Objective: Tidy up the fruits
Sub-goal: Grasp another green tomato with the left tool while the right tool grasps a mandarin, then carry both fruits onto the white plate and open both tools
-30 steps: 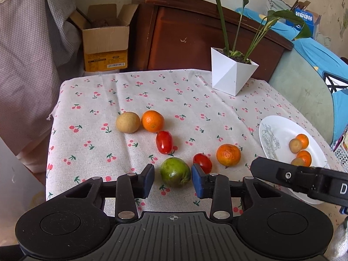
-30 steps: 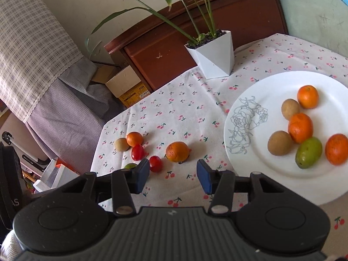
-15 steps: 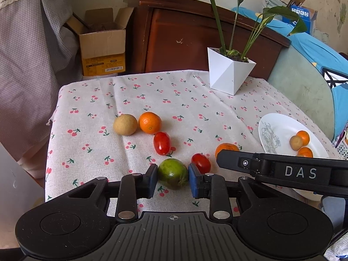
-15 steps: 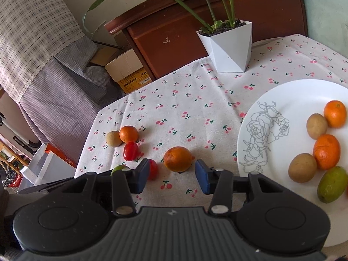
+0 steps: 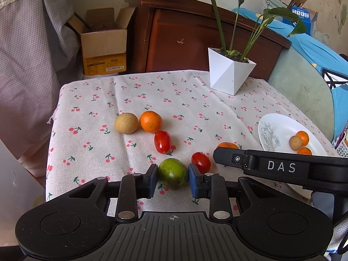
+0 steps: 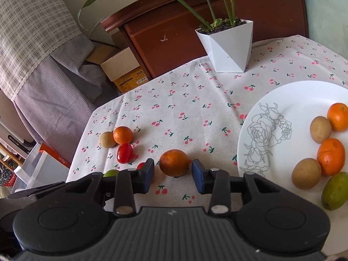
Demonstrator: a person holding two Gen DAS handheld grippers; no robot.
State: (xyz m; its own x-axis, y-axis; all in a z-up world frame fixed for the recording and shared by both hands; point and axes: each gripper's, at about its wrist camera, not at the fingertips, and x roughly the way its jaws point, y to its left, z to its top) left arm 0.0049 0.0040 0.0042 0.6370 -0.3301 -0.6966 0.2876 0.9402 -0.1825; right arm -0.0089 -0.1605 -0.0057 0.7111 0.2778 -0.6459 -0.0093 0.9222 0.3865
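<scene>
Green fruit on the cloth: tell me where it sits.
In the left wrist view the green fruit lies near the cloth's front edge, clamped between the left hand-held gripper's fingers, with a red tomato just right of it.

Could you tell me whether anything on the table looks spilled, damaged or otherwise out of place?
Nothing looks spilled or damaged. Six fruits lie loose on the tablecloth, including the green fruit, rather than on the plate. The planter stands upright.
</scene>
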